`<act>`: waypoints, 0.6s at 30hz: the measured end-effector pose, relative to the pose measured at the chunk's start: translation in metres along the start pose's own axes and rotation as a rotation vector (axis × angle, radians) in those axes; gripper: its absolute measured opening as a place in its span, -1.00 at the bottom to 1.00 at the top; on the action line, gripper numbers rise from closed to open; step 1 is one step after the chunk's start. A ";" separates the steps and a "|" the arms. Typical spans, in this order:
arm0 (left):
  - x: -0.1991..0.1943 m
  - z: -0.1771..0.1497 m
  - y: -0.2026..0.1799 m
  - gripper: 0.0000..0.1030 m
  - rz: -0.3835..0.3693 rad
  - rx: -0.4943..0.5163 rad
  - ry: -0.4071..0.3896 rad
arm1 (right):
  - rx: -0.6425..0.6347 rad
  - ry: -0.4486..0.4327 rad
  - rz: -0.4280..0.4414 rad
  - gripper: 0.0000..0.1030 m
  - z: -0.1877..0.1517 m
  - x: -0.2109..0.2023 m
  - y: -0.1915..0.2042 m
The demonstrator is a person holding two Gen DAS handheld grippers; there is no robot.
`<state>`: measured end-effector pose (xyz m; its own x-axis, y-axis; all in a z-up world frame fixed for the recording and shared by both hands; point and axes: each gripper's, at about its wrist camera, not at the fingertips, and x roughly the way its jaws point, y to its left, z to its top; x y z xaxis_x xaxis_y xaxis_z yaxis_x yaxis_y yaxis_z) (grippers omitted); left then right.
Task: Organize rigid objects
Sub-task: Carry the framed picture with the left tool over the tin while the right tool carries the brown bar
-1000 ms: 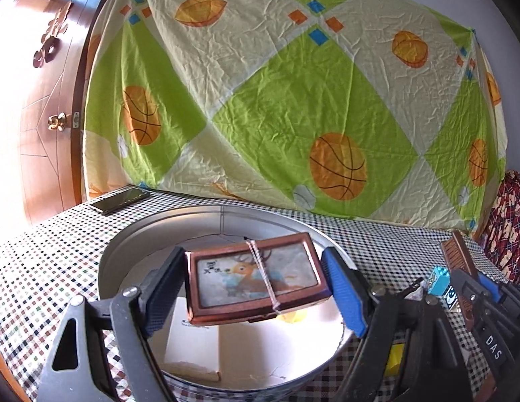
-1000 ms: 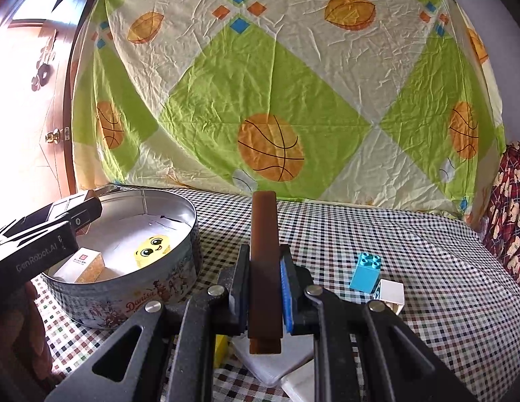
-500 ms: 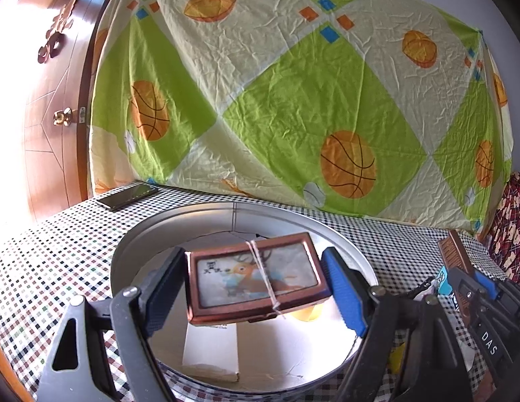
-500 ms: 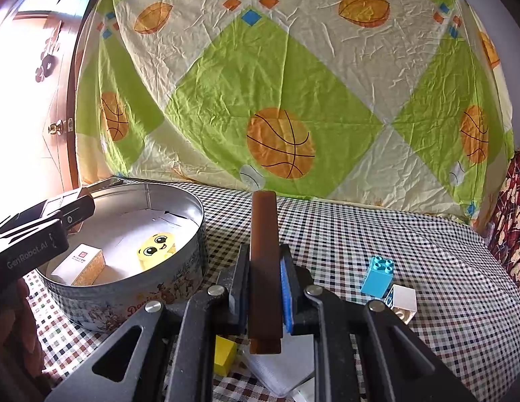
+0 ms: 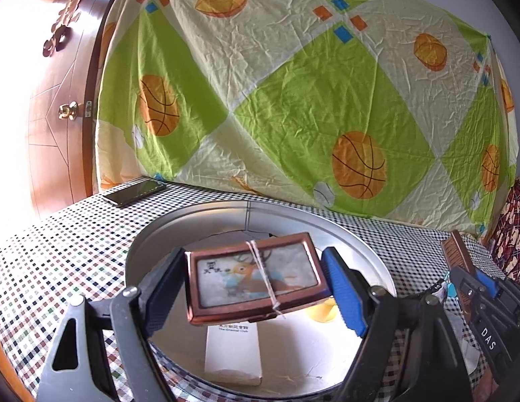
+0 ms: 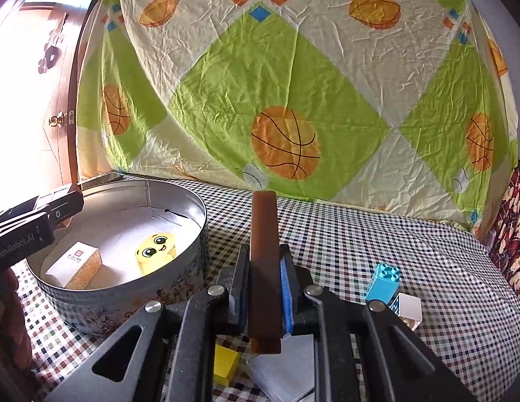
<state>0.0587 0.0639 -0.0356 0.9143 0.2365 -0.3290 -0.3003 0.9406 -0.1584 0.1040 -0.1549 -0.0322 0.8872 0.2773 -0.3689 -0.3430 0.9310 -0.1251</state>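
Left gripper (image 5: 256, 288) holding a framed deer picture (image 5: 255, 281) over the round tin (image 5: 367, 251).

The jaws press on the two short sides of the brown-framed picture, which lies nearly flat and has a white string tied round its middle. Below it, on the tin's floor, a small white box (image 5: 233, 355) lies flat and a bit of something yellow (image 5: 322, 311) shows past the frame's right corner. The tin sits on a checked tablecloth (image 5: 59, 254). A dark phone (image 5: 134, 192) lies at the far left of the table, near the wooden door (image 5: 55, 107). At the right edge the right gripper (image 5: 467, 281) clamps a brown slat (image 5: 456, 254). Behind hangs a green and cream sheet (image 5: 293, 100) printed with basketballs.
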 end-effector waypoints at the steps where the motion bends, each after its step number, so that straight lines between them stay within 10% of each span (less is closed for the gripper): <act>1: 0.000 0.000 0.001 0.59 0.002 0.001 0.000 | -0.001 0.000 0.000 -0.67 0.000 0.001 0.001; 18: 0.007 0.008 0.018 0.59 0.014 -0.007 0.027 | -0.050 0.002 0.058 -0.67 0.016 0.010 0.027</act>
<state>0.0617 0.0843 -0.0333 0.9024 0.2427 -0.3561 -0.3147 0.9356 -0.1600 0.1081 -0.1228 -0.0243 0.8647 0.3300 -0.3787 -0.4090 0.9002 -0.1497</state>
